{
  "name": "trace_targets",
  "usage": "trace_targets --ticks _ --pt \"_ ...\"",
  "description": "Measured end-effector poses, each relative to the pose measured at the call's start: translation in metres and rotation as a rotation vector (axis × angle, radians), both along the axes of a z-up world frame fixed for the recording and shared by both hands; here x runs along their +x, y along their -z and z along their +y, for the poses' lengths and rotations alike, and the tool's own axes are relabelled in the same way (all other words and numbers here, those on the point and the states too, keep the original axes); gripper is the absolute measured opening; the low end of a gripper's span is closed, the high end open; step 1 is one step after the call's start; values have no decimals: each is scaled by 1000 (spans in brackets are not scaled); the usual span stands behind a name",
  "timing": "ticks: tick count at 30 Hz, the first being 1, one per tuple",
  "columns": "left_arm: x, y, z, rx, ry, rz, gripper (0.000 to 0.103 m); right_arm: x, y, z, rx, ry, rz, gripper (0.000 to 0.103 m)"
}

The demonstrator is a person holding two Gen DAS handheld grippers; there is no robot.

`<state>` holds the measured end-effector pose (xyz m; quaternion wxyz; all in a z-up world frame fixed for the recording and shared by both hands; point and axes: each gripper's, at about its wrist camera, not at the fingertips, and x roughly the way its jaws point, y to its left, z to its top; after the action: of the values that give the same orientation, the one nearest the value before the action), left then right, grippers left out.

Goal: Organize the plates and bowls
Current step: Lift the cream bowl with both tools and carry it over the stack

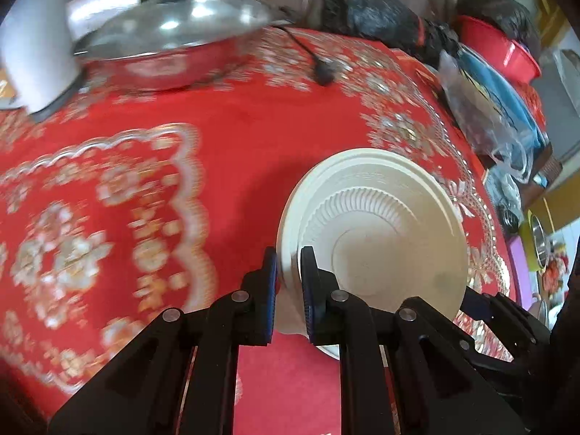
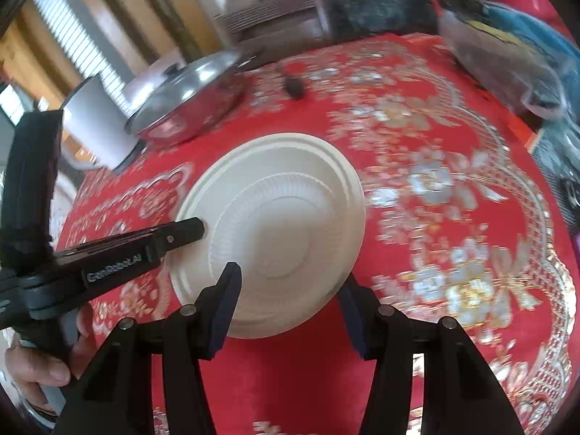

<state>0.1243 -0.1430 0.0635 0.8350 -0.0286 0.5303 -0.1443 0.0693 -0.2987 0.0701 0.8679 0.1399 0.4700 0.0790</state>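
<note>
A cream ribbed bowl (image 1: 377, 232) is held tilted above the red tablecloth. My left gripper (image 1: 290, 282) is shut on the bowl's near left rim, one finger inside and one outside. In the right wrist view the same bowl (image 2: 282, 224) fills the middle, and the left gripper (image 2: 188, 233) reaches in from the left onto its rim. My right gripper (image 2: 290, 308) is open, its fingers standing either side of the bowl's near edge without closing on it. The right gripper's finger (image 1: 478, 304) shows behind the bowl in the left wrist view.
A steel pan with a lid (image 1: 174, 40) and a white kettle (image 1: 32, 54) stand at the back left. A black bundle (image 1: 380, 25), plastic bags (image 1: 489, 108) and a red basin (image 1: 504, 50) crowd the back right. A black plug (image 1: 322, 72) lies on the tablecloth (image 1: 217, 137).
</note>
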Motion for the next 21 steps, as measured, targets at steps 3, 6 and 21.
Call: trace_targets --ticks 3,6,21 --pt "-14 -9 31 3 -45 -11 13 -4 -6 26 -6 -48 -17 53" --pt "-31 -15 62 8 -87 -27 14 -7 -12 52 0 -100 -33 53" --pt "-143 -53 243 40 -364 -106 15 -48 -39 221 -43 -454 -108 56"
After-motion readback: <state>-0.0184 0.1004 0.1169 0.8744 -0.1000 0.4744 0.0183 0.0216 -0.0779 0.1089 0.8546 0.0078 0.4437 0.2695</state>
